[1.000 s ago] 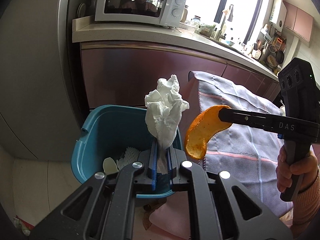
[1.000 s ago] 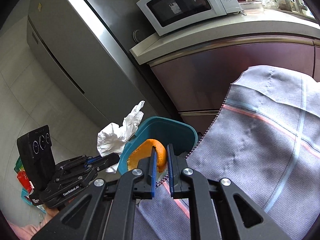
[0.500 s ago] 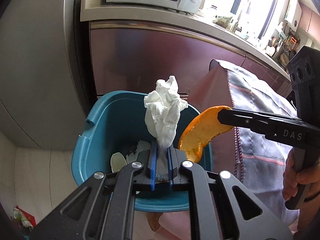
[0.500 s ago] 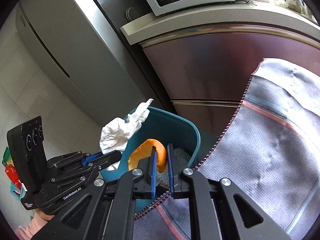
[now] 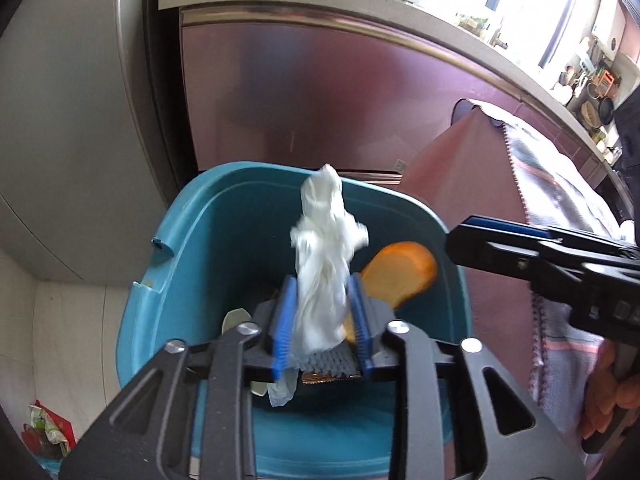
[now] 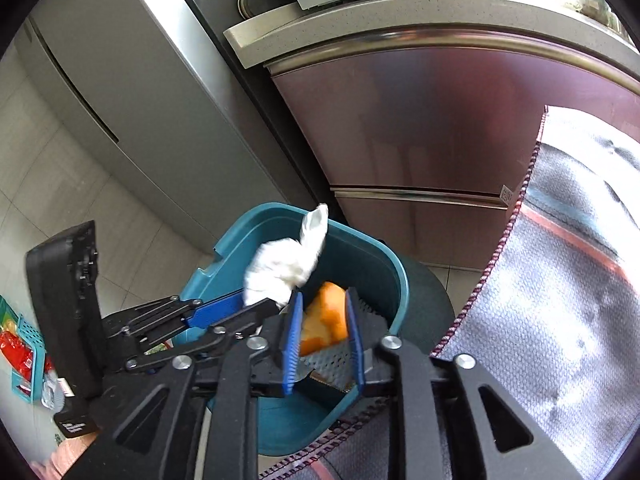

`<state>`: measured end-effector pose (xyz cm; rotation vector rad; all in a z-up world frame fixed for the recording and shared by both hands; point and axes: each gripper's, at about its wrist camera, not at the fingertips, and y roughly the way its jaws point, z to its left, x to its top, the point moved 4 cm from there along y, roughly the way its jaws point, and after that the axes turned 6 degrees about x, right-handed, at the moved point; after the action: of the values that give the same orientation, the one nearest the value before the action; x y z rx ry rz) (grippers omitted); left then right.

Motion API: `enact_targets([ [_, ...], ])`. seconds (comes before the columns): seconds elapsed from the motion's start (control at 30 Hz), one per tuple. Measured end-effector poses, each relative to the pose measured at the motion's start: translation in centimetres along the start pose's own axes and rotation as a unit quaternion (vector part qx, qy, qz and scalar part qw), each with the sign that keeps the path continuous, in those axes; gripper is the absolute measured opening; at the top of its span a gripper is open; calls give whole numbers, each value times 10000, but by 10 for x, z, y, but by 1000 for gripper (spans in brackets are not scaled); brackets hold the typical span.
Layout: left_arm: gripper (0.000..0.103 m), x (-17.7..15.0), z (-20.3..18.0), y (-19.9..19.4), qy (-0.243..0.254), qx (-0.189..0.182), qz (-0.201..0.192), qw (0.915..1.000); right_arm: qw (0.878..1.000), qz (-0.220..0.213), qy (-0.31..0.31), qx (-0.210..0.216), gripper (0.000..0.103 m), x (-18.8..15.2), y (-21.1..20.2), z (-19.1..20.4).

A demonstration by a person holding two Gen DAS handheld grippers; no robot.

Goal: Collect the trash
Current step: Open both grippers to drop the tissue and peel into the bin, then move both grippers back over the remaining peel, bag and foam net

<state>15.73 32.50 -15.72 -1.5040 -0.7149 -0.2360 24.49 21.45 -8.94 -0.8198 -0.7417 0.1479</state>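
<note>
A teal trash bin point(image 5: 168, 240) stands on the floor below both grippers; it also shows in the right wrist view point(image 6: 376, 256). My left gripper point(image 5: 320, 300) is open over the bin, and a crumpled white tissue point(image 5: 324, 248) sits loose between its spread blue pads. My right gripper point(image 6: 322, 316) is open too, and an orange peel point(image 6: 324, 318) lies between its parted pads, over the bin mouth. In the left wrist view the peel point(image 5: 400, 272) is inside the bin's rim, apart from the right gripper's fingers point(image 5: 500, 240). Some trash lies in the bin's bottom.
A grey refrigerator point(image 5: 80, 120) stands left of the bin, maroon cabinets point(image 5: 340, 100) behind it. A grey striped cloth point(image 6: 560, 300) hangs over the table edge on the right. A red packet point(image 5: 48, 432) lies on the floor at the left.
Both grippers have opened and moved lower over the bin. The tissue and the orange peel, gripped before, are now loose between the pads and dropping into the bin.
</note>
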Motion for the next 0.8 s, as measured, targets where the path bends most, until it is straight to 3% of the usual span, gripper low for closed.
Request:
enact_targets([
  [0.3,33,-4,-13,-1,9,-77,-91,9999,9997,-147,54,207,24,-11,-19,-5],
  [0.53,34,-6,-35,-44,201,-374,-611,9972,9980,-510,27,381,26,-26,-56,-6],
  [0.8,37,-9,-83,-102,616,-916,-1202,9866,9939,-1054,-60,313,29,-59,-124,-15],
])
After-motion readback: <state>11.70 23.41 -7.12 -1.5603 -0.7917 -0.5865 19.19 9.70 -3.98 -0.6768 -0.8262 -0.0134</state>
